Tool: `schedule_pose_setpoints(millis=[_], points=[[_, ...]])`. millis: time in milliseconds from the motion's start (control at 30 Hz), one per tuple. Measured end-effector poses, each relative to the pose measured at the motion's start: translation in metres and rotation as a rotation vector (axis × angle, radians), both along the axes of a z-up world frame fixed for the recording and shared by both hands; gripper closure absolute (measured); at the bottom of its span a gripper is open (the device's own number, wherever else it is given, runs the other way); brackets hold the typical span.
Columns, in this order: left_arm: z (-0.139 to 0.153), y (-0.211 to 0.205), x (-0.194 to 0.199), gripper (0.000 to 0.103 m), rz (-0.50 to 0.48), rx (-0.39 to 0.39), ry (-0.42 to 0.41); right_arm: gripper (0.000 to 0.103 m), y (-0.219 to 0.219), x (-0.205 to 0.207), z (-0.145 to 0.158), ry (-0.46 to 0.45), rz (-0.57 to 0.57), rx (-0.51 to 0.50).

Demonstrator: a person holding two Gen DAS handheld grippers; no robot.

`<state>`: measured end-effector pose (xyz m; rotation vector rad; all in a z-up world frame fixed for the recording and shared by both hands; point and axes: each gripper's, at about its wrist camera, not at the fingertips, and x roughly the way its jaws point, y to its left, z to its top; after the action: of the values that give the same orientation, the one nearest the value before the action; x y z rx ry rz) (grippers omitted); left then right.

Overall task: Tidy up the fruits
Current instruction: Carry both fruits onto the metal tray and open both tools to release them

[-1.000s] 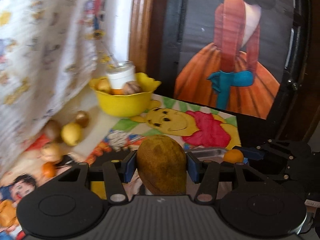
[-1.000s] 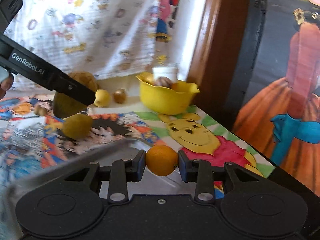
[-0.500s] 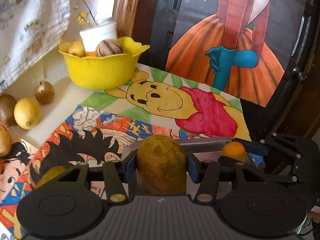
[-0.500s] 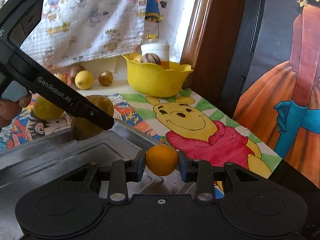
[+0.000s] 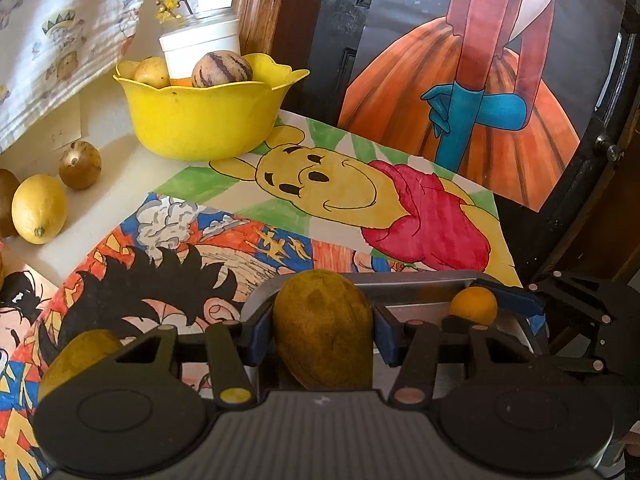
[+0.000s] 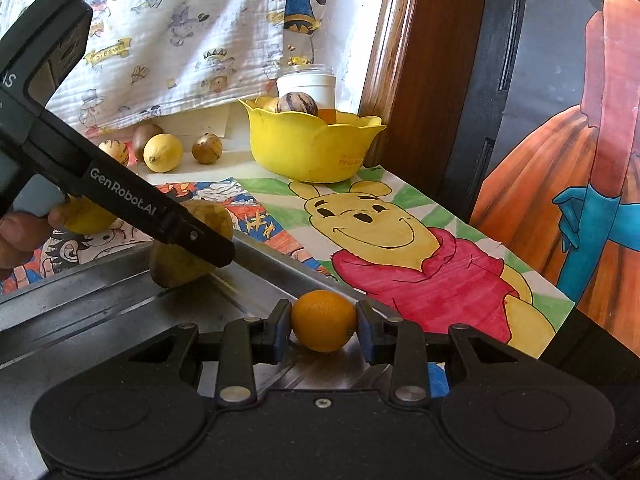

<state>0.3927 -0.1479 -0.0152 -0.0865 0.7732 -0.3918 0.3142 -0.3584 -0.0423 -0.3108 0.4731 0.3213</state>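
Observation:
My left gripper (image 5: pixel 323 330) is shut on a large brownish-green mango (image 5: pixel 323 326) and holds it low over the metal tray (image 5: pixel 416 280); the mango (image 6: pixel 188 248) and left gripper also show in the right wrist view. My right gripper (image 6: pixel 323 326) is shut on a small orange (image 6: pixel 323 326) that sits at or just above the tray floor (image 6: pixel 100 304); the orange also shows in the left wrist view (image 5: pixel 473 305). A yellow bowl (image 5: pixel 200 116) with a striped fruit (image 5: pixel 222 70) and other fruit stands at the back.
A lemon (image 5: pixel 38 208), a brown round fruit (image 5: pixel 80 164) and other loose fruit lie at the left on the cartoon-print mat (image 5: pixel 360 200). Another yellow-green fruit (image 5: pixel 80 354) lies by my left gripper. A white jar (image 5: pixel 200 44) stands behind the bowl. A wooden frame and painted panel stand behind.
Both grippers have come down toward the tray with their fruit. The mango and the orange now sit much lower, inside the tray's rim.

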Motion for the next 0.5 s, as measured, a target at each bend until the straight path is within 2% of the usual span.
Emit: schedule_pose_setpoints(millis=[233, 400, 500], points=[[0.000, 0.000, -0.002, 0.046, 0.009, -0.001, -0.002, 0.056, 0.000, -0.003, -0.003, 0.001, -0.008, 0.003], [0.004, 0.002, -0.007, 0.031, 0.029, 0.007, -0.029, 0.049, 0.001, -0.008, -0.002, -0.005, -0.012, 0.009], [0.008, 0.006, -0.011, 0.027, 0.036, 0.001, -0.042, 0.044, 0.002, -0.014, 0.002, -0.012, -0.019, 0.023]])
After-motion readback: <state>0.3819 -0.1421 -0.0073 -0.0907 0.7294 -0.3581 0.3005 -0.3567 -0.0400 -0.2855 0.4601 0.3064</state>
